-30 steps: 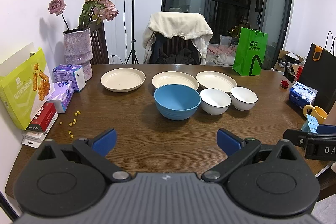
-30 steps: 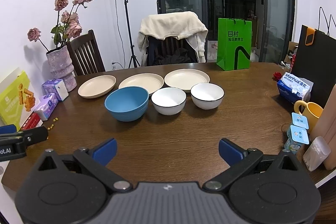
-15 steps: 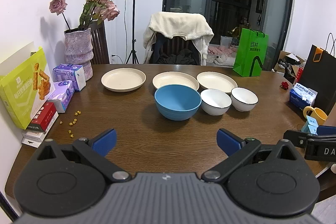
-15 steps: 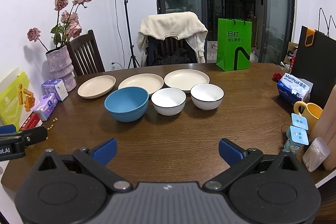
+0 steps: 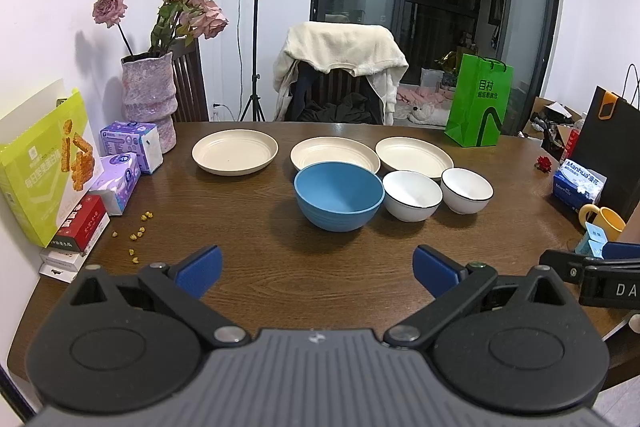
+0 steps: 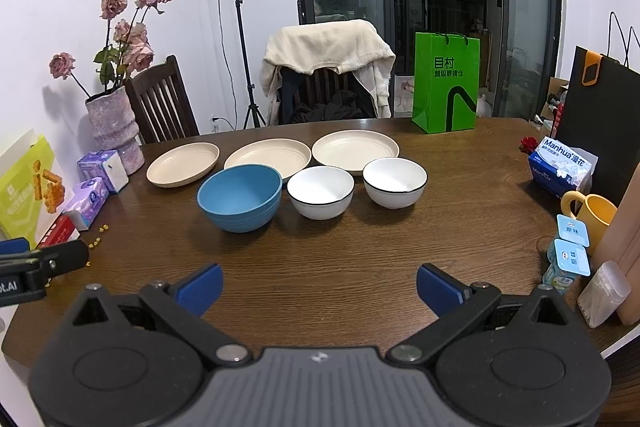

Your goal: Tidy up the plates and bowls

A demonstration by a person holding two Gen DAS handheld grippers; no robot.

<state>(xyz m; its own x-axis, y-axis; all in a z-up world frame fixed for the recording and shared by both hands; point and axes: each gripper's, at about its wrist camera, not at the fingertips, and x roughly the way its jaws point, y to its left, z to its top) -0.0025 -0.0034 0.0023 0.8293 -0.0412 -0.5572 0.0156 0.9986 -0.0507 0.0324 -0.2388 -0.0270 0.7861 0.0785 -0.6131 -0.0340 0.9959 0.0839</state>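
Observation:
Three cream plates sit in a row across the brown table: left plate [image 5: 235, 151] [image 6: 183, 163], middle plate [image 5: 334, 154] [image 6: 267, 159], right plate [image 5: 413, 154] [image 6: 355, 151]. In front of them stand a blue bowl [image 5: 339, 201] [image 6: 239, 196] and two white bowls with dark rims [image 5: 412, 195] [image 5: 466, 190] [image 6: 320, 191] [image 6: 394, 182]. My left gripper [image 5: 318, 270] hovers open over the near table edge, well short of the bowls. Level with it, my right gripper [image 6: 319, 287] is open too, with nothing between its fingers.
A vase of pink roses [image 5: 150, 101], tissue packs [image 5: 132, 145] and snack boxes [image 5: 44, 163] line the left edge. A green bag [image 5: 478, 107], black bag [image 5: 610, 147], tissue box [image 6: 562, 165], yellow mug [image 6: 592, 213] and yoghurt cups [image 6: 568, 255] crowd the right. A draped chair [image 5: 340, 75] stands behind.

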